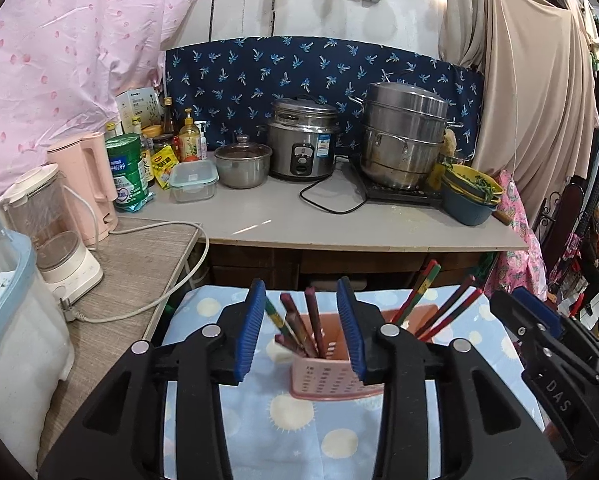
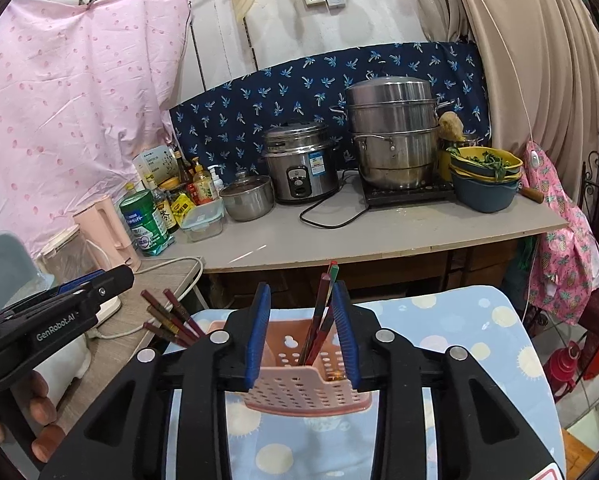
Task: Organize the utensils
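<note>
A pink perforated utensil holder (image 1: 323,378) stands on a stool with a blue dotted cloth (image 1: 299,432). Dark red chopsticks (image 1: 299,326) stand in its left compartment, between the blue pads of my left gripper (image 1: 302,330), which is open and not pressing on them. More chopsticks (image 1: 439,304) lean in the right compartment. In the right wrist view, my right gripper (image 2: 302,336) is open around that second bundle of chopsticks (image 2: 319,320) over the holder (image 2: 303,394). The left gripper (image 2: 113,278) shows at the left edge there, next to the left bundle (image 2: 167,320).
Behind the stool is a grey counter (image 1: 339,224) with a rice cooker (image 1: 303,144), a steamer pot (image 1: 403,140), a small pot (image 1: 243,164), stacked bowls (image 1: 471,196), bottles and a black cord. A side table (image 1: 131,280) at left holds a pink kettle (image 1: 87,184) and a blender.
</note>
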Available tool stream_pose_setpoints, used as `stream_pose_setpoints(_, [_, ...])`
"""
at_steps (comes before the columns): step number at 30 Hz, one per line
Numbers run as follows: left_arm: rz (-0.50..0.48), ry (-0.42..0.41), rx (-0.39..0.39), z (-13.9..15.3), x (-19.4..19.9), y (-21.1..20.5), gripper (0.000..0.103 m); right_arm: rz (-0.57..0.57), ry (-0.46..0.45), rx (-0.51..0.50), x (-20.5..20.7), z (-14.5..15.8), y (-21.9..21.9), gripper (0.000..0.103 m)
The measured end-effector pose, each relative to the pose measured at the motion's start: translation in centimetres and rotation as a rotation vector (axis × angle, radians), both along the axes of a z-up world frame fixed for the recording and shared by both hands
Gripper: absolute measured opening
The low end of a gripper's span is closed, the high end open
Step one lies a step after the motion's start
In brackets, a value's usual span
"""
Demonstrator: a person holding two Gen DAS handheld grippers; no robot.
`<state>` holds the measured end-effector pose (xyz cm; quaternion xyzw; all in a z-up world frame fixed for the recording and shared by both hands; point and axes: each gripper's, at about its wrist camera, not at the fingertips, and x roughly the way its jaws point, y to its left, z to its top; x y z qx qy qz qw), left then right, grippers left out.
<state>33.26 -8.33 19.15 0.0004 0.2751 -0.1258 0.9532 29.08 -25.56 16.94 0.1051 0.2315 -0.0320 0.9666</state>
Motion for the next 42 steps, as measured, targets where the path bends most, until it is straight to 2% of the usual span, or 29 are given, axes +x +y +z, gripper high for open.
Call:
stream_pose_setpoints(7, [0.022, 0.001, 0.027, -0.3, -3.3, 0.7, 0.056, 0.003, 0.019, -0.003, -3.5, 0.0, 0.7, 0.048])
stream_pose_setpoints(11, [0.028, -0.002, 0.052, -0.8, -5.3, 0.9, 0.066, 0.009, 0.047, -0.026, -5.4, -0.4, 1.5, 0.05])
stream_pose_setpoints(16, [0.037, 0.002, 0.073, -1.5, -7.6, 1.3, 0.076, 0.013, 0.072, -0.029, -8.1, -1.1, 2.3, 0.07])
stream_pose_setpoints(24, [0.053, 0.018, 0.109, -3.0, -10.8, 1.6, 0.088, -0.016, 0.104, -0.05, -11.6, -2.2, 3.4, 0.078])
stream_pose_setpoints(28, [0.058, 0.046, 0.118, -4.0, -12.1, 1.7, 0.089, -0.028, 0.116, -0.042, -12.9, -2.6, 3.6, 0.084])
stream_pose_setpoints(38, [0.071, 0.089, 0.118, -5.4, -14.3, 2.5, 0.093, -0.041, 0.146, -0.061, -15.0, -3.7, 4.5, 0.086])
stream_pose_setpoints(42, [0.079, 0.114, 0.118, -5.9, -14.8, 2.9, 0.095, -0.044, 0.148, -0.069, -15.4, -3.9, 4.6, 0.09])
